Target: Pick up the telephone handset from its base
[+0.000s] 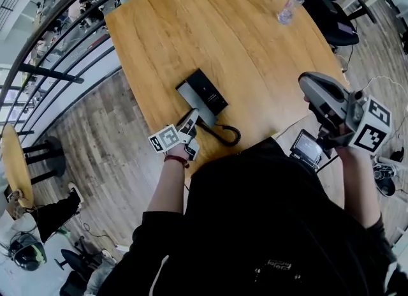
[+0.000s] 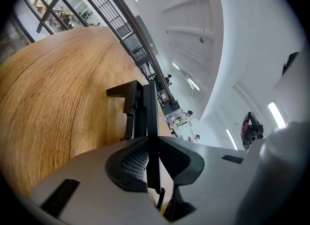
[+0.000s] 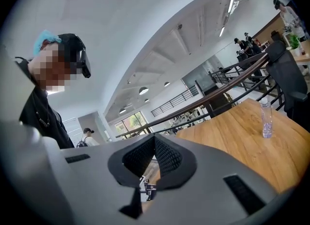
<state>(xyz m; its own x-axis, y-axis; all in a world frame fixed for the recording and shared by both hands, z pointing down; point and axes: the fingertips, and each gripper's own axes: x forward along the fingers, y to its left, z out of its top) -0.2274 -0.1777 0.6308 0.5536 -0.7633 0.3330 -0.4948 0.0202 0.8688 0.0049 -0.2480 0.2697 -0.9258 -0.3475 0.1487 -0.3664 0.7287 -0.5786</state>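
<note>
Seen from the head view, a person is working two handheld grippers at a light-brown wooden table [image 1: 223, 27]. The left gripper [image 1: 191, 125] is reaching in over the near edge to the near end of a slim black telephone handset [image 1: 193, 104]. The handset is lying alongside its black rectangular base [image 1: 209, 90], close to the table's front edge. In the left gripper view, the left gripper's [image 2: 150, 141] dark ribbed pads [image 2: 133, 158] are pressing from both sides on the handset [image 2: 150, 107], which is standing edge-on between them and running forward from the jaws. A black coiled cord [image 2: 160, 197] is hanging just under the grip, and in the head view it is looping across the wood [image 1: 226, 136] to the gripper's right. Whether the handset is clear of the base cannot be told.

The right gripper [image 1: 312, 87] is being held off the table's right edge, well apart from the phone. In its own view, the right gripper [image 3: 155, 139] is holding its jaws together with nothing between them. A clear plastic water bottle [image 1: 286, 9] is standing far up the table.
</note>
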